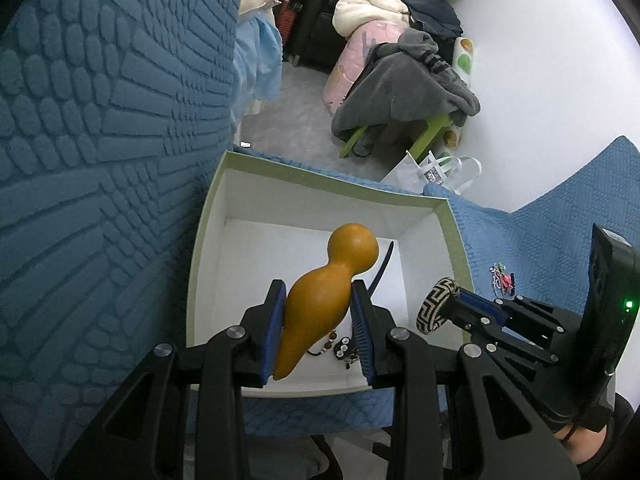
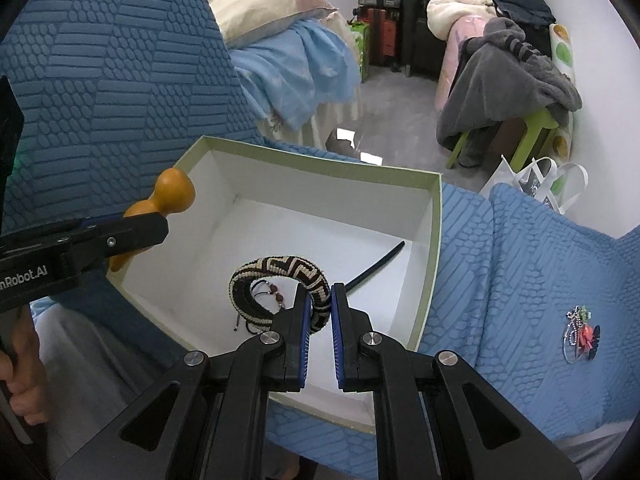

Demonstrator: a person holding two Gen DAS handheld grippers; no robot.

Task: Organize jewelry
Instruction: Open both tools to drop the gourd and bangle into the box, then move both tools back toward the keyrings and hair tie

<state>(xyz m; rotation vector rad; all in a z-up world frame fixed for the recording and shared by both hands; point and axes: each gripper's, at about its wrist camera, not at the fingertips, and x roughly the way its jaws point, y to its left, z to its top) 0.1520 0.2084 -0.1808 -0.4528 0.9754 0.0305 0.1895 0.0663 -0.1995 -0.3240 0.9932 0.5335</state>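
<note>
Over the box (image 1: 456,232), left claw (image 1: 318,304) clamps the gourd (image 1: 316,296); right claw (image 2: 318,308), nearly closed, pinches the bangle (image 2: 280,268). Beads (image 2: 276,294) lie inside, charm (image 2: 582,336) on the cloth (image 2: 520,280) at right.

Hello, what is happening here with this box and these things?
A person is sorting jewelry into a white box on a blue cover. The left hand-held gripper grips an orange gourd over the box; the right hand-held gripper grips a woven bangle above it. Beaded cords already lie inside. A charm cluster waits outside.
</note>
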